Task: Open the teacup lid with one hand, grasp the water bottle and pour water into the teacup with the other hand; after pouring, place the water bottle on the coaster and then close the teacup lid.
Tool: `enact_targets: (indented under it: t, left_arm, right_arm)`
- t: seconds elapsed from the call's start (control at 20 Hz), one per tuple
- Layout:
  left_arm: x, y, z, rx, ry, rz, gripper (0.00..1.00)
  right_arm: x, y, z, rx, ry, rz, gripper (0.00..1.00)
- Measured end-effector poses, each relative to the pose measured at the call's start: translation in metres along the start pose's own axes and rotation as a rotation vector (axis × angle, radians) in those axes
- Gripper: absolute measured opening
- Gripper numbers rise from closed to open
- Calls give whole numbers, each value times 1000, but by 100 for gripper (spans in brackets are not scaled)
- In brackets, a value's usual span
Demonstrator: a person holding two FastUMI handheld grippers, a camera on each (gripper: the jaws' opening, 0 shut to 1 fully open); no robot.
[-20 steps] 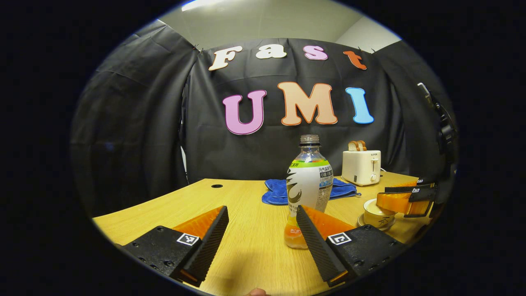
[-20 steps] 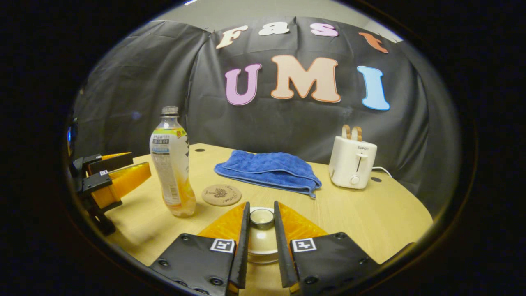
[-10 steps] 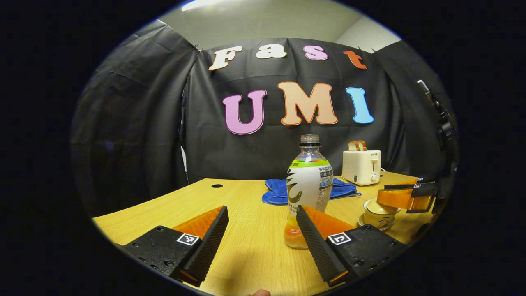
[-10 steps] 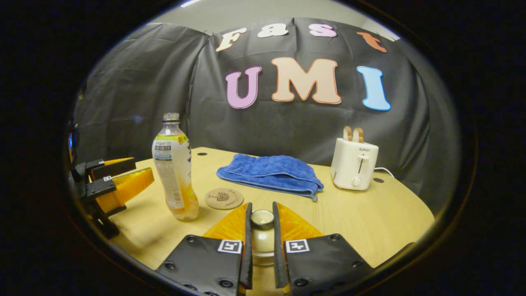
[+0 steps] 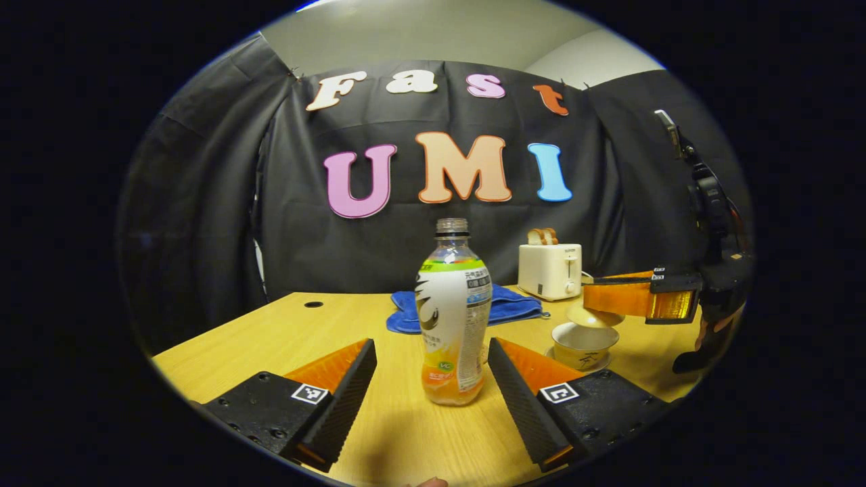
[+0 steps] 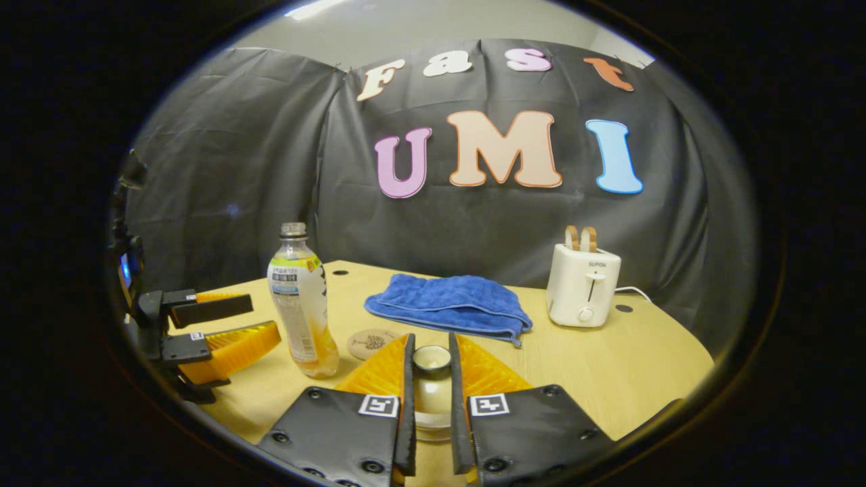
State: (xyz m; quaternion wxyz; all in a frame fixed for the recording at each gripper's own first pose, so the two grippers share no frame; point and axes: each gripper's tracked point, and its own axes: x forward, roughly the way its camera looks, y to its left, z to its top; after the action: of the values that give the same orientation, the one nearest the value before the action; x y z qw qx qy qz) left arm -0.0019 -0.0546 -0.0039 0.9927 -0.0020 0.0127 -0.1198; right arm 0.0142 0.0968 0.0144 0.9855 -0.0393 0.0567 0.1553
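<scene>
The wooden table point(image 6: 609, 365) carries everything, with a blue towel point(image 6: 450, 304) and a white toaster point(image 6: 583, 284) toward the back. Nearer stands the water bottle point(image 5: 454, 311), upright and uncapped, a little liquid in its base. In the left gripper view the left gripper point(image 5: 429, 396) has its fingers spread wide to either side of the bottle and clear of it — lined up but not yet grasping.

The right gripper point(image 6: 431, 399) is clenched on the knob of the teacup lid point(image 6: 431, 379). In the left gripper view the lid hangs just above the open teacup point(image 5: 585, 336), which sits on its saucer to the right of the bottle, so the lid appears lifted off, though at the rim of that view the gap is hard to judge. The coaster point(image 6: 371, 341) lies flat by the bottle's foot, bare.

By my reading the first step is done — everything else remains: gripping the bottle, pouring, setting it on the coaster, and putting the lid back.
</scene>
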Motion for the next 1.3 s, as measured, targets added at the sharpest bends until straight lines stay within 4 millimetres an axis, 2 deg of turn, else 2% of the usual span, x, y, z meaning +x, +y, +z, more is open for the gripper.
enact_targets:
  t: [0.45,0.65,0.7,0.85,0.95,1.15,1.25,1.3]
  left_arm:
    - [30,-12,-10,5,63,-48,97]
    - [44,-11,-13,6,82,-41,95]
    - [45,-12,-13,6,84,-42,93]
    - [49,-11,-12,8,77,-41,75]
    - [51,-14,-13,14,78,-46,66]
    - [53,-8,-14,62,100,-25,57]
    - [55,0,-15,127,120,1,57]
    - [56,3,-13,160,120,8,57]
  right_arm:
    - [-17,-30,16,43,-46,-37,22]
    - [-22,-38,19,55,-57,-43,24]
    - [-24,-40,18,58,-61,-45,25]
    - [-29,-48,16,70,-64,-52,22]
    - [-32,-54,15,81,-61,-59,22]
    - [-40,-64,17,89,-67,-72,22]
    - [-44,-68,18,88,-75,-80,22]
    - [-45,-71,20,89,-80,-85,26]
